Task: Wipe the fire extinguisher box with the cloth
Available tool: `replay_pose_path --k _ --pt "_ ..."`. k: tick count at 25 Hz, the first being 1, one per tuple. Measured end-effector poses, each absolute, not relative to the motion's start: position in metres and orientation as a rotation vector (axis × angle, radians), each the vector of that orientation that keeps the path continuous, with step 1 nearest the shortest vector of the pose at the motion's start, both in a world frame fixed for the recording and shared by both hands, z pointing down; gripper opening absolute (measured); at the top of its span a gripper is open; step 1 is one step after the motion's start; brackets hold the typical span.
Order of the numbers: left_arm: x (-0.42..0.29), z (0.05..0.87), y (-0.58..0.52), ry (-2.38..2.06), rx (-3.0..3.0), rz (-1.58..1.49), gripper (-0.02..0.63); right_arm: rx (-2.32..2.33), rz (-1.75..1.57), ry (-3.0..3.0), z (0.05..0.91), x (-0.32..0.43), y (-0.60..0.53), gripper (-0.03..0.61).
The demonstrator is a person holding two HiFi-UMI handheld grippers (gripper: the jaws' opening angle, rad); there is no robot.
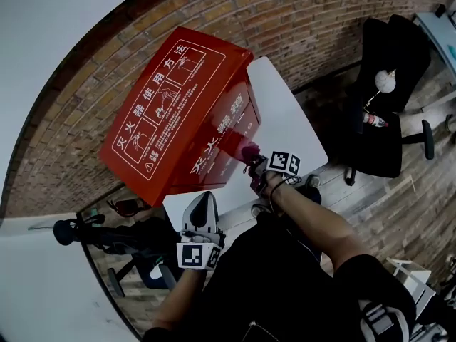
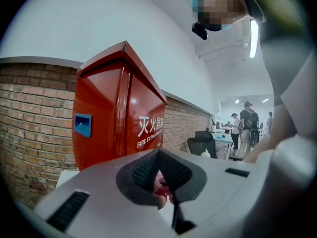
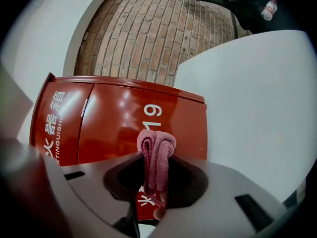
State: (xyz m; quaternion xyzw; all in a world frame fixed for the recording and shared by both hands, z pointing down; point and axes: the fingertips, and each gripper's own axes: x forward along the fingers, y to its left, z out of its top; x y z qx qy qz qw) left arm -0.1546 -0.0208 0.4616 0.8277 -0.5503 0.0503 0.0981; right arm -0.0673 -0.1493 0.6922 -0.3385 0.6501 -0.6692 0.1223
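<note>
The right gripper is holding a bunched pink cloth at the lower front of a red fire extinguisher box, which is standing on a white table by a brick wall. The left gripper is hanging lower, apart from the box. A black office chair is standing at right.

The person's bare right forearm is stretching forward and up, carrying the grey two-jaw right gripper. Its jaws are clamping a folded pink terry cloth, which is sticking out past their tips. The grey-and-white left gripper is sitting lower and nearer the body (its black-and-white marker cube is facing the head camera). It is pointing upward on a bent left forearm, with its jaws meeting at the tips.
</note>
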Motion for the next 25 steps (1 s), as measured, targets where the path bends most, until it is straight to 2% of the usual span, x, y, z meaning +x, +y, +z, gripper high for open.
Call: replay_pose_path --k 25 --pt "-0.168 0.473 -0.018 -1.677 2.4 0.204 0.029 -1.098 -2.046 1.873 0.787 -0.062 -0.151 0.106"
